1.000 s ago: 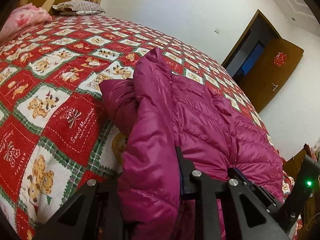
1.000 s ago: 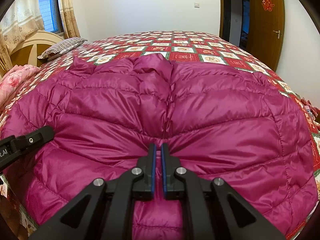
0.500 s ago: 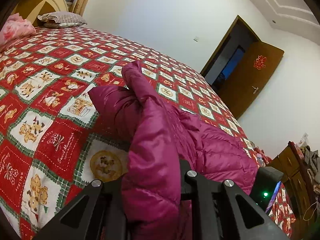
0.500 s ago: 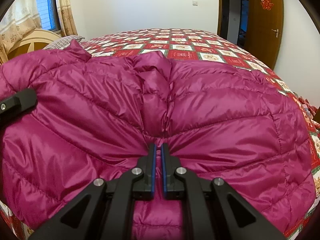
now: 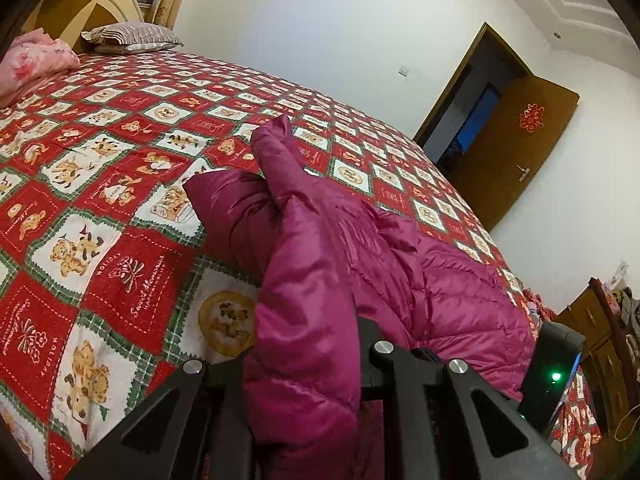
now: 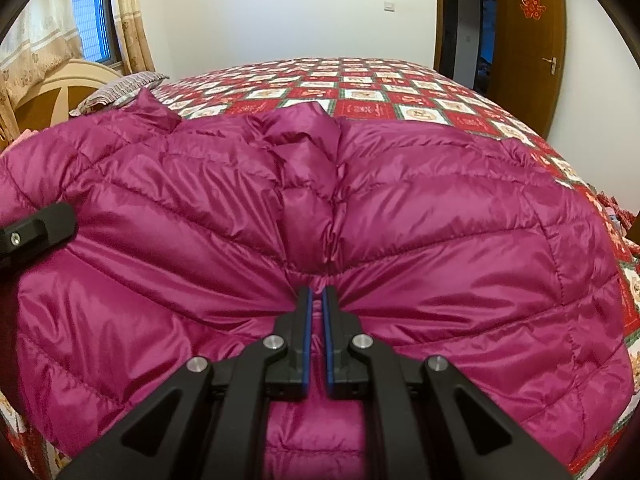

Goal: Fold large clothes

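— What does the left wrist view show?
— A bed under a red, white and green checked teddy-bear quilt (image 5: pixel 120 240). The magenta quilted down jacket (image 5: pixel 400 272) lies on it near the foot edge. The left gripper (image 5: pixel 304 344) is clamped on a bunched fold of the jacket. Beyond the jacket are a striped pillow (image 5: pixel 132 38), a white wall and an open brown wooden door (image 5: pixel 520 140).

— And the right wrist view?
— The jacket (image 6: pixel 440 220) covers the quilt's (image 6: pixel 360 96) near part. The right gripper (image 6: pixel 315 308) pinches its near edge tight. Curtains (image 6: pixel 132 20) hang beyond the jacket.
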`<state>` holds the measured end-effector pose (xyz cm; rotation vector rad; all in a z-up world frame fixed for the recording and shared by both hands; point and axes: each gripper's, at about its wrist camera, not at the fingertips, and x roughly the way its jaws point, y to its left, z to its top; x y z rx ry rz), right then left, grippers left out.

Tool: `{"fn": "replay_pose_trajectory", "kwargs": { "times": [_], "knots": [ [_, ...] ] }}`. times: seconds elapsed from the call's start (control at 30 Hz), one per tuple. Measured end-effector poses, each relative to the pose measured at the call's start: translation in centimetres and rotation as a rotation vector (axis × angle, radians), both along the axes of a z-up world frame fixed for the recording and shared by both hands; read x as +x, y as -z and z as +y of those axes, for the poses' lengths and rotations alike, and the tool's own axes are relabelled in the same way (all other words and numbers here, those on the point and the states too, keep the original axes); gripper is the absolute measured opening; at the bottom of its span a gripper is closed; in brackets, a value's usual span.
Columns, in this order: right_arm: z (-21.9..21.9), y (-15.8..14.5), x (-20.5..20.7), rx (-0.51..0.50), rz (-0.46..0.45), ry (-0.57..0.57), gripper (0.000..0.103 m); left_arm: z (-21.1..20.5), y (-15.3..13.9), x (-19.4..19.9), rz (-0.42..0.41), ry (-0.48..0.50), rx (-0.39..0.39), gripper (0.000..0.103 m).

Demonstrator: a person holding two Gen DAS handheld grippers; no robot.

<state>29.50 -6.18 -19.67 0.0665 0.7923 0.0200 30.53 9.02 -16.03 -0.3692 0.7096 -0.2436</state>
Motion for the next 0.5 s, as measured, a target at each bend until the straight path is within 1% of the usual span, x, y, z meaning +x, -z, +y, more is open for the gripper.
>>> {"fn": "replay_pose_trajectory", "kwargs": {
  "times": [0.17,0.3,0.37,0.5],
  "knots": [
    [-0.2,0.0,-0.1,0.015,0.0,-0.002,0.009,-0.1,-0.1,0.2,0.006,-0.004,0.007,0.015],
    [-0.4,0.0,-0.2,0.027,0.002,-0.005,0.009,-0.4,-0.7,0.3,0.002,0.005,0.007,0.015],
    [-0.5,0.0,-0.2,0.04,0.004,-0.006,0.009,-0.7,-1.2,0.3,-0.007,0.017,0.008,0.015],
    [-1.1,0.0,-0.1,0.07,0.01,-0.006,0.009,-1.9,-2.6,0.0,-0.043,0.052,0.037,0.015]
  ]
}}
